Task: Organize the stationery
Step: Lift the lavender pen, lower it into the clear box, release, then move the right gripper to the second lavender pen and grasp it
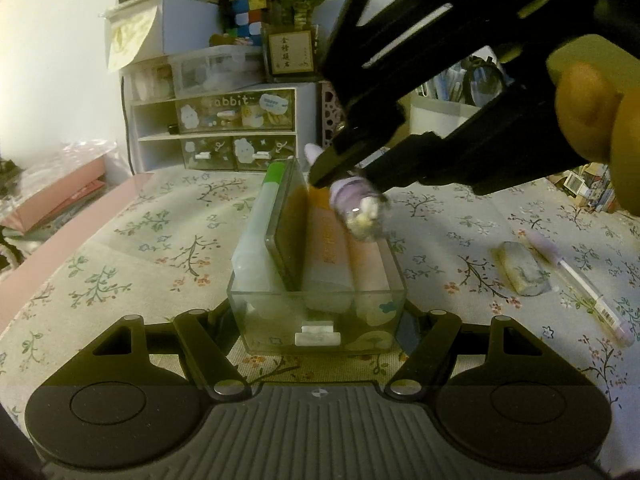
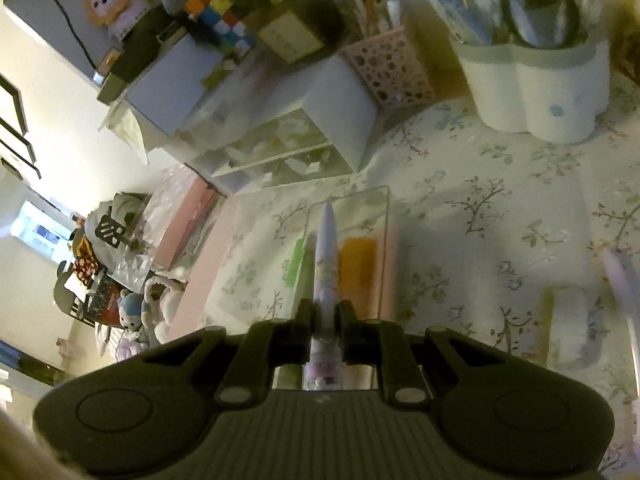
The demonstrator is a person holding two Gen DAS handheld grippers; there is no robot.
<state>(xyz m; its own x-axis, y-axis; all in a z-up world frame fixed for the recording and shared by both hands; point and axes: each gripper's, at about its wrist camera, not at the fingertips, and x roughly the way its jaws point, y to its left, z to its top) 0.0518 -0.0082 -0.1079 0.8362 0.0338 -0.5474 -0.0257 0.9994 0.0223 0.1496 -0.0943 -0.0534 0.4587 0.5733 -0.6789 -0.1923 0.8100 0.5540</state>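
A clear plastic drawer box (image 1: 320, 316) stands on the floral tablecloth between the fingers of my left gripper (image 1: 320, 320), which grips its near end. It holds a green-capped item (image 1: 264, 216), an orange-faced case (image 1: 294, 232) and pink tubes (image 1: 332, 248). My right gripper (image 1: 344, 176) hovers over the box, shut on a purple-white pen (image 1: 360, 208). In the right wrist view the pen (image 2: 326, 264) sticks forward between the shut fingers (image 2: 324, 320), above the box (image 2: 352, 240). An eraser (image 1: 522, 268) and a second pen (image 1: 580, 284) lie on the cloth to the right.
A white mini drawer unit (image 1: 216, 128) stands at the back with a potted plant (image 1: 292, 20) and a colour cube (image 1: 244, 8) on top. A white pen holder (image 2: 536, 76) and a pink perforated holder (image 2: 388, 68) stand at the back right. Pink folders (image 1: 60, 196) lie left.
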